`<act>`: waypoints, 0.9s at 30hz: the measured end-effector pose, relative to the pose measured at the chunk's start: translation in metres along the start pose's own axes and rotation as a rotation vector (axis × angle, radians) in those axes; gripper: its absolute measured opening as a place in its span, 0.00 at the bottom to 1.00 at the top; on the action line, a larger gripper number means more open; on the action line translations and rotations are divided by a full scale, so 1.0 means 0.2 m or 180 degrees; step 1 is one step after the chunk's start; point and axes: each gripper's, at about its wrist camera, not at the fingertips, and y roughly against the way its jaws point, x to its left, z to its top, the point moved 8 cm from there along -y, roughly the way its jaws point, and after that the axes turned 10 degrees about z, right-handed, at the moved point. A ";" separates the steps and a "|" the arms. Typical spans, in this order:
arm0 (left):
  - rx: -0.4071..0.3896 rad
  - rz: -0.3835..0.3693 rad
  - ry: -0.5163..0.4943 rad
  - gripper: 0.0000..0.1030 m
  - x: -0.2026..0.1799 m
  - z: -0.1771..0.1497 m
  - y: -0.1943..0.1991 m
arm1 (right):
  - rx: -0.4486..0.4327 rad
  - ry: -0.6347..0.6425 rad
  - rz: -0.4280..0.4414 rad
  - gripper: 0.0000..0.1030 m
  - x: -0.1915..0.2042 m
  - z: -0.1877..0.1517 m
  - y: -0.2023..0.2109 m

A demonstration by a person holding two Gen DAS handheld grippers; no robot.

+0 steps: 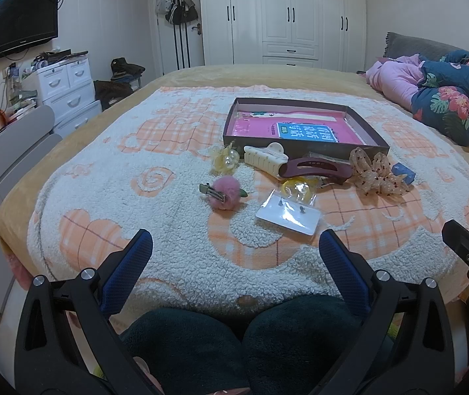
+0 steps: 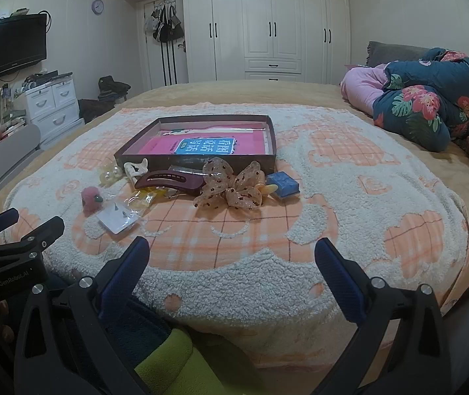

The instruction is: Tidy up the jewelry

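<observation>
An open shallow box (image 1: 363,117) (image 2: 135,146) with a pink and blue book inside lies on the bed blanket. In front of it lie a white claw clip (image 1: 264,158), a maroon hair clip (image 1: 313,168) (image 2: 168,179), a spotted bow (image 1: 376,172) (image 2: 231,186), a pink pom-pom clip (image 1: 223,194) (image 2: 90,199), a pearl hair tie (image 1: 226,159), a white earring card (image 1: 289,215) (image 2: 118,219) and a small blue box (image 1: 403,172) (image 2: 284,183). My left gripper (image 1: 234,247) and right gripper (image 2: 233,253) are open and empty, near the bed's front edge, short of the items.
A folded floral quilt (image 2: 425,105) and a pink bundle (image 1: 396,79) lie at the bed's right. A white drawer unit (image 1: 66,89) and a TV (image 1: 17,28) stand at left. Wardrobes (image 2: 267,26) line the far wall. My knees (image 1: 234,339) are below the left gripper.
</observation>
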 end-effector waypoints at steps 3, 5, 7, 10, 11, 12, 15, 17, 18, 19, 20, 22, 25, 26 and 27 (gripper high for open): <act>-0.0004 -0.0003 0.0002 0.90 0.00 0.00 0.00 | -0.0001 0.0000 -0.0002 0.95 0.00 0.00 0.00; -0.0005 -0.0002 0.0000 0.90 0.00 0.00 0.00 | -0.0001 -0.0001 -0.0003 0.95 0.00 0.00 0.00; -0.0003 -0.0002 -0.0004 0.90 0.00 0.00 0.00 | 0.0001 0.0003 -0.0001 0.94 0.00 0.00 0.00; -0.0009 -0.0003 0.0005 0.90 0.00 0.00 0.00 | -0.0007 0.0006 0.0004 0.95 0.00 0.00 0.00; -0.0009 -0.0001 0.0005 0.90 0.00 0.00 0.00 | -0.0009 0.0006 0.0004 0.95 0.00 0.00 0.00; -0.0008 -0.0003 0.0004 0.90 0.00 0.01 0.00 | -0.0007 0.0004 0.0004 0.95 0.01 0.01 0.00; -0.0010 -0.0004 0.0004 0.90 0.00 0.01 0.00 | -0.0011 0.0006 0.0002 0.95 0.01 0.01 0.00; -0.0012 -0.0004 0.0004 0.90 0.00 0.01 0.00 | -0.0012 0.0006 0.0001 0.95 0.01 0.01 0.00; -0.0012 -0.0004 0.0005 0.90 0.00 0.01 0.00 | -0.0011 0.0008 0.0003 0.95 0.01 0.01 0.00; -0.0013 -0.0004 0.0006 0.90 0.00 0.01 0.00 | -0.0012 0.0008 0.0005 0.95 0.01 0.01 0.01; -0.0012 -0.0006 0.0005 0.90 0.00 0.01 0.00 | -0.0013 0.0009 0.0005 0.95 0.00 0.01 0.01; -0.0015 -0.0005 0.0006 0.90 0.00 0.01 0.00 | -0.0010 0.0009 0.0005 0.95 0.00 0.00 0.00; -0.0015 -0.0004 0.0005 0.90 0.00 0.01 0.00 | -0.0009 0.0006 0.0004 0.95 0.01 0.00 -0.01; -0.0017 -0.0004 0.0005 0.90 0.00 0.01 0.00 | -0.0009 0.0008 0.0003 0.95 0.01 0.00 -0.01; -0.0018 -0.0005 0.0003 0.90 0.00 0.01 0.00 | -0.0009 0.0007 0.0003 0.95 0.00 0.00 0.01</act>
